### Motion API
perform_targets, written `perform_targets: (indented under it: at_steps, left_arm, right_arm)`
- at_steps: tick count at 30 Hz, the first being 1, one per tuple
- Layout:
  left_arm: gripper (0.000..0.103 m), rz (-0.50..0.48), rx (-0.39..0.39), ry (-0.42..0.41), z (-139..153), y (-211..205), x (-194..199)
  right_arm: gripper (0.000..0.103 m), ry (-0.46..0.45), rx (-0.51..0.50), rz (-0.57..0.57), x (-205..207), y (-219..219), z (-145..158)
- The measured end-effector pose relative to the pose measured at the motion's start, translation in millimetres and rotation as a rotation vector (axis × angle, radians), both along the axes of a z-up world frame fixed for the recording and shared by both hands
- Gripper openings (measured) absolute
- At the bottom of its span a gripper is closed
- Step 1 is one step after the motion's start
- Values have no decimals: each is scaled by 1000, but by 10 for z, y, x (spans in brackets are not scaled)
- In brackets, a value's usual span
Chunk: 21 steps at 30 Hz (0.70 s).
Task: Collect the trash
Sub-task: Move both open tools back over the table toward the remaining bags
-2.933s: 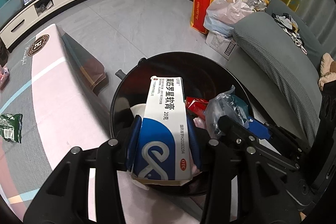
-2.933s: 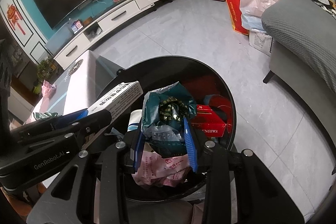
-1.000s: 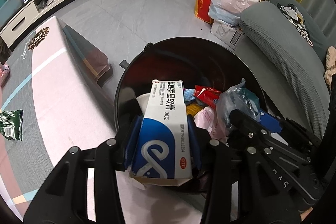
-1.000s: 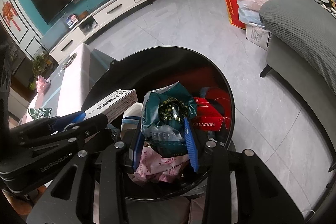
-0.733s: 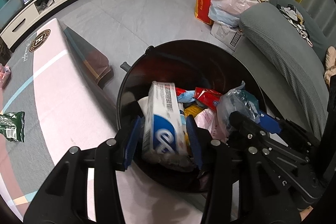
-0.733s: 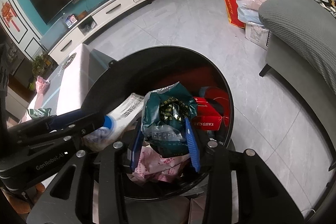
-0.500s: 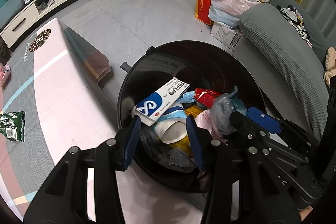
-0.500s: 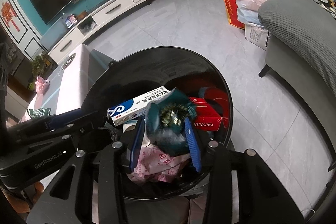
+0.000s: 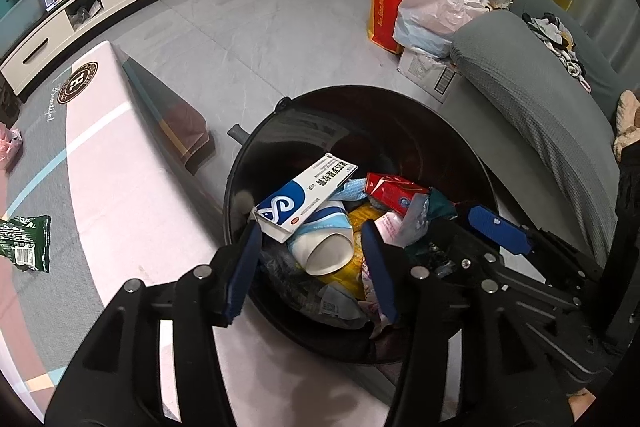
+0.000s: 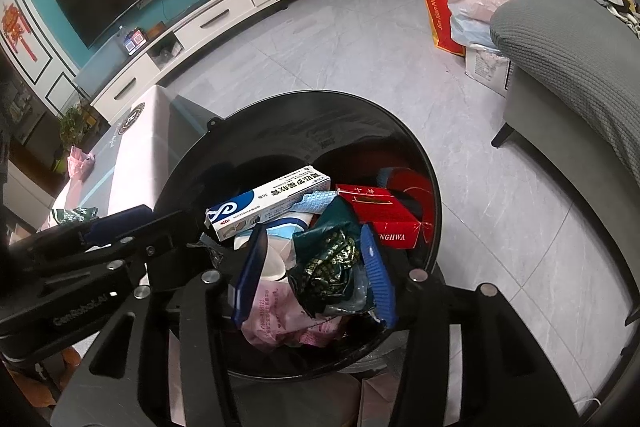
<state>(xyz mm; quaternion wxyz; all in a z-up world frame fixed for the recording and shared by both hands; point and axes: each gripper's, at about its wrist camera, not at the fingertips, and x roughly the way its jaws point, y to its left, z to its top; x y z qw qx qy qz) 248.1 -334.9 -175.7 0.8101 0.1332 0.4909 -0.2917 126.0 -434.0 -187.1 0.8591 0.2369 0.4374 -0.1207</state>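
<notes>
A round black trash bin stands on the floor beside the table, filled with litter. The blue-and-white medicine box lies on top of the pile; it also shows in the right wrist view. My left gripper is open and empty above the bin's near rim. My right gripper is open above the bin; the dark green crumpled wrapper sits loose between its fingers on the pile. A red carton and a paper cup lie in the bin.
A pink and grey table sits left of the bin, with a green snack packet and a pink wrapper on it. A grey sofa is on the right. Bags stand on the floor beyond. A TV cabinet lines the far wall.
My left gripper opened and the medicine box dropped into the bin, landing flat on the pile. My right gripper then opened and the green wrapper slipped down onto the trash.
</notes>
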Motion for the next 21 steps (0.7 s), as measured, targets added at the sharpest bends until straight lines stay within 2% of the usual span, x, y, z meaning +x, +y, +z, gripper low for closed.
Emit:
perform_targets:
  at_steps: [6, 14, 16, 17, 19, 21]
  left_arm:
    - [59, -1, -7, -14, 58, 24, -28]
    - [73, 10, -28, -36, 146, 87, -76]
    - [78, 35, -35, -64, 213, 143, -113]
    - [86, 50, -42, -83, 262, 180, -133]
    - [95, 96, -77, -125, 367, 311, -201]
    - [97, 143, -101, -154, 449, 478, -259]
  right_arm:
    - [54, -4, -5, -7, -15, -8, 19]
    - [56, -16, 4, -13, -43, -40, 44]
    - [63, -26, 3, -16, -63, -44, 74]
    - [68, -40, -1, -21, -91, -55, 109]
    - [71, -67, -2, -27, -132, -64, 158]
    - [78, -96, -9, -40, -180, -76, 214]
